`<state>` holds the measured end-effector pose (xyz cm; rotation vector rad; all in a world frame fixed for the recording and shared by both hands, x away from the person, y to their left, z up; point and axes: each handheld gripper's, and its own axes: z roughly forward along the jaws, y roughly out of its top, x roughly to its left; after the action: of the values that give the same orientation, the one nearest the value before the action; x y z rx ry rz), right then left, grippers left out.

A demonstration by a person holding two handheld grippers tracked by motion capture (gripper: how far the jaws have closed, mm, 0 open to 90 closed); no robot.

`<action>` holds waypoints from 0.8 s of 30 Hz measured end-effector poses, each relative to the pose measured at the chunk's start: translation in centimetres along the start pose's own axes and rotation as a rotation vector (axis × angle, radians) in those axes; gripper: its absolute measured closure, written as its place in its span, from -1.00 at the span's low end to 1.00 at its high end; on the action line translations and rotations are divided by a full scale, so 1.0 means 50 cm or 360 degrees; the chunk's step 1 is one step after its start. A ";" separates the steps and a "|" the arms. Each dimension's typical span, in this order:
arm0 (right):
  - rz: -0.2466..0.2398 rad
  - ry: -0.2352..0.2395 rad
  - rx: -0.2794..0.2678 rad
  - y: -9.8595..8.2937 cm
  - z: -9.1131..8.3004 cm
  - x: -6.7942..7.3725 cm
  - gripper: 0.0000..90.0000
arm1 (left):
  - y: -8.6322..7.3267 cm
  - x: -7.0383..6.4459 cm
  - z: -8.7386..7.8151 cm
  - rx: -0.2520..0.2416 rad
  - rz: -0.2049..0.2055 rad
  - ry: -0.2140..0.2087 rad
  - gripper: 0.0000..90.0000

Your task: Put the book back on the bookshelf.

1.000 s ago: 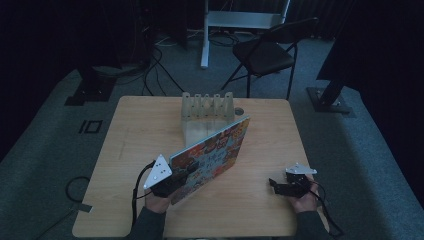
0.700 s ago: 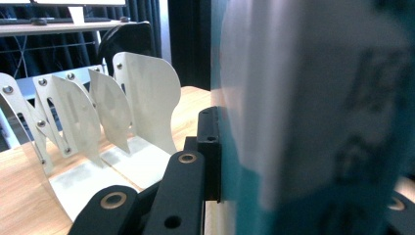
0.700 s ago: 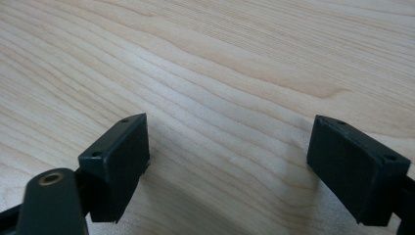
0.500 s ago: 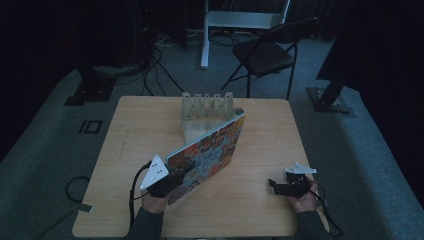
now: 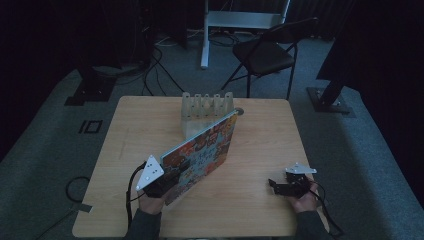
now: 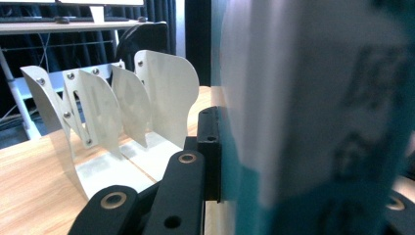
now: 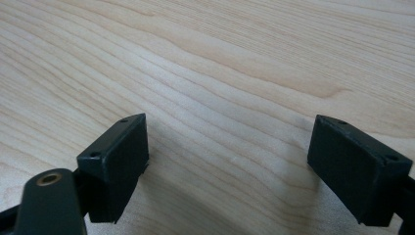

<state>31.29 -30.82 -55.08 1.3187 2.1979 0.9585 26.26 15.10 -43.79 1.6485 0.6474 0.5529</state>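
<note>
- High view: left gripper [image 5: 161, 182] clamped on near lower corner of colourful book [image 5: 200, 152], tilted up toward white slotted rack [image 5: 206, 112] at bench [image 5: 130, 135] far middle.
- Left gripper view: jaws pinching teal book edge [image 6: 313, 117], rack dividers [image 6: 122, 105] close beyond; cover print blurred, far jaw mostly hidden behind book.
- Right gripper view: jaws spread wide, nothing between, bare wood below.
- High view again: right gripper [image 5: 280, 186] near front right edge, well apart from book; open bench between.
- Book's far corner meets rack; whether touching, cannot tell.
</note>
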 end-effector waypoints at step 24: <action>-0.0004 0.0003 0.0000 0.000 0.000 0.000 -0.67 | 0.004 0.019 -0.022 -0.0025 -0.0025 0.0174 0.80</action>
<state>31.31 -30.80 -55.08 1.3148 2.2007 0.9593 26.23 16.49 -43.43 1.6052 0.7336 0.6383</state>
